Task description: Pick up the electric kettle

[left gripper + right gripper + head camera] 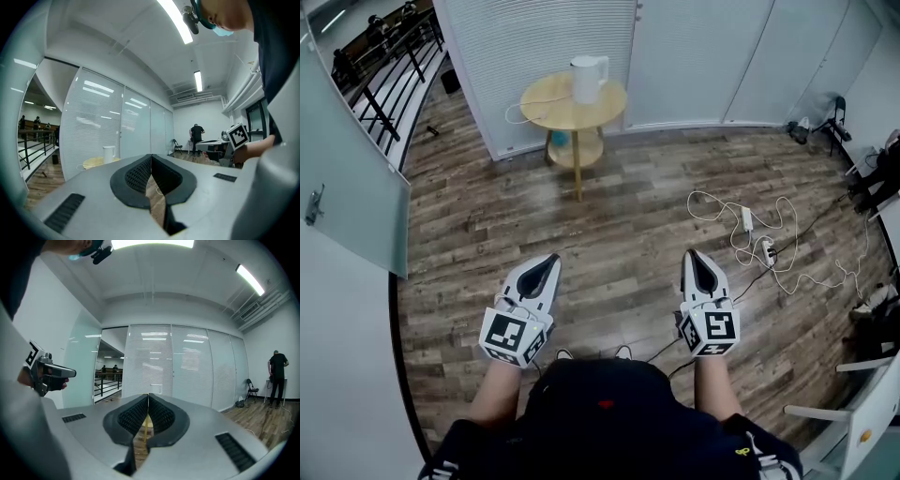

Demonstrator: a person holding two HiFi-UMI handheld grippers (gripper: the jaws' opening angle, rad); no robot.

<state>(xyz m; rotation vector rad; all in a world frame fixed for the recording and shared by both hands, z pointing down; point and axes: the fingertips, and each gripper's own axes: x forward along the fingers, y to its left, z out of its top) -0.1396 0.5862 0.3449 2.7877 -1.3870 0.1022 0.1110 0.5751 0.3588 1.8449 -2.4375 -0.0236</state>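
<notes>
The white electric kettle (588,79) stands upright on a round wooden side table (546,106) far ahead by the blinds; it also shows small in the left gripper view as the kettle (108,153) and just above the jaws in the right gripper view as the kettle (155,389). My left gripper (550,262) and right gripper (693,255) are held level side by side, well short of the table. Both are shut with nothing between their jaws. The left gripper (151,156) and right gripper (148,395) show their tips meeting.
A white cable (518,112) hangs from the table. A power strip with tangled cords (766,249) lies on the wood floor to the right. A glass partition (347,202) stands at left, white furniture (862,417) at right. A person (276,378) stands far off.
</notes>
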